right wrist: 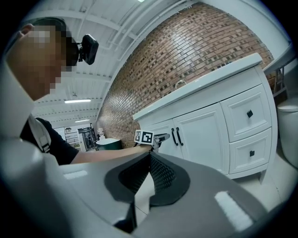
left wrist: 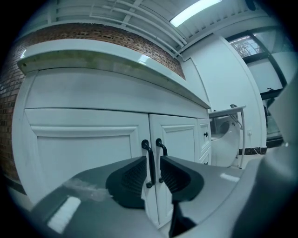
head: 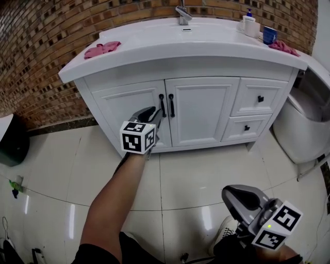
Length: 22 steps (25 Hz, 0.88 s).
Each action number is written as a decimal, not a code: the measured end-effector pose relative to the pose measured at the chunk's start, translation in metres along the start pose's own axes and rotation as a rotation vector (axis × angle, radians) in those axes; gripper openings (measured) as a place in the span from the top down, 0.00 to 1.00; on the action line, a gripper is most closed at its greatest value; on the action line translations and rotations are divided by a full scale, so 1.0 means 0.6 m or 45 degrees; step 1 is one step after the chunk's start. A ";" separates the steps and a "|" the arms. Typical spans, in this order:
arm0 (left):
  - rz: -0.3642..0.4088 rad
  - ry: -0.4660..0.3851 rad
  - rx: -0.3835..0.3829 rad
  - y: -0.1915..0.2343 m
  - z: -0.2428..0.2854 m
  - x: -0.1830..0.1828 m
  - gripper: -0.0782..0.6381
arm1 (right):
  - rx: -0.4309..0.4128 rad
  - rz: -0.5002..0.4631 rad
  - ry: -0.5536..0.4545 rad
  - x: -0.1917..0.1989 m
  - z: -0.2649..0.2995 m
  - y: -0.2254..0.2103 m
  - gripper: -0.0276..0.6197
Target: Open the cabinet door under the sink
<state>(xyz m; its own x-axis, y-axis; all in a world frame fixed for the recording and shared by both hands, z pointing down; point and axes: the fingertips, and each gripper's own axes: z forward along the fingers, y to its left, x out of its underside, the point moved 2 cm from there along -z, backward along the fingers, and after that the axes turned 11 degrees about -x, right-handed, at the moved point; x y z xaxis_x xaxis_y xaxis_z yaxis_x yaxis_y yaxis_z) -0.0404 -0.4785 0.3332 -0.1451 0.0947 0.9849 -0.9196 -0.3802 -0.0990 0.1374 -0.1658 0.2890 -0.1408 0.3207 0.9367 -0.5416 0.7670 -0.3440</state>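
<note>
A white vanity under the sink (head: pixel 185 38) has two doors side by side, the left door (head: pixel 129 111) and the right door (head: pixel 203 108). Each carries a black vertical handle at the centre seam: left handle (head: pixel 162 105), right handle (head: pixel 171 105). My left gripper (head: pixel 153 111) is held out right in front of the left handle. In the left gripper view this gripper (left wrist: pixel 152 169) is open by a narrow gap, and the left handle (left wrist: pixel 150 160) shows in that gap, unclamped. My right gripper (head: pixel 230 194) hangs low at the right, away from the cabinet, shut (right wrist: pixel 150 160) on nothing.
Two drawers (head: pixel 260 98) fill the cabinet's right side. A white appliance (head: pixel 304 124) stands close to its right. On the countertop lie pink cloths (head: pixel 102 49), a blue cup (head: pixel 269 35) and a faucet (head: pixel 182 14). A dark bin (head: pixel 13 139) sits at the left by the brick wall.
</note>
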 end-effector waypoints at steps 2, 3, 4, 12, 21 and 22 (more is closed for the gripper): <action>0.006 0.007 0.000 0.001 0.017 0.001 0.75 | -0.014 0.002 0.001 -0.002 0.001 -0.002 0.95; 0.006 0.010 0.001 0.002 0.024 0.003 0.75 | -0.020 0.000 0.003 -0.002 0.002 -0.002 0.95; 0.002 0.014 0.000 0.003 0.029 0.005 0.75 | -0.023 -0.003 0.006 -0.002 0.001 -0.003 0.95; -0.003 0.038 0.012 -0.004 0.061 0.011 0.75 | -0.009 0.019 0.003 -0.004 -0.004 -0.022 0.95; -0.060 0.051 -0.006 -0.008 0.074 0.015 0.82 | -0.010 0.014 -0.002 -0.006 -0.008 -0.026 0.95; -0.066 0.052 -0.003 -0.008 0.072 0.016 0.82 | -0.012 0.013 -0.001 -0.006 -0.007 -0.024 0.95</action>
<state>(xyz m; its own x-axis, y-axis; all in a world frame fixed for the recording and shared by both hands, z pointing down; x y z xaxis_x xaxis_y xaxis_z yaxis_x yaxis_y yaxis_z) -0.0215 -0.5157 0.3494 -0.1119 0.1521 0.9820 -0.9272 -0.3713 -0.0482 0.1492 -0.1759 0.2902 -0.1474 0.3282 0.9330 -0.5324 0.7687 -0.3545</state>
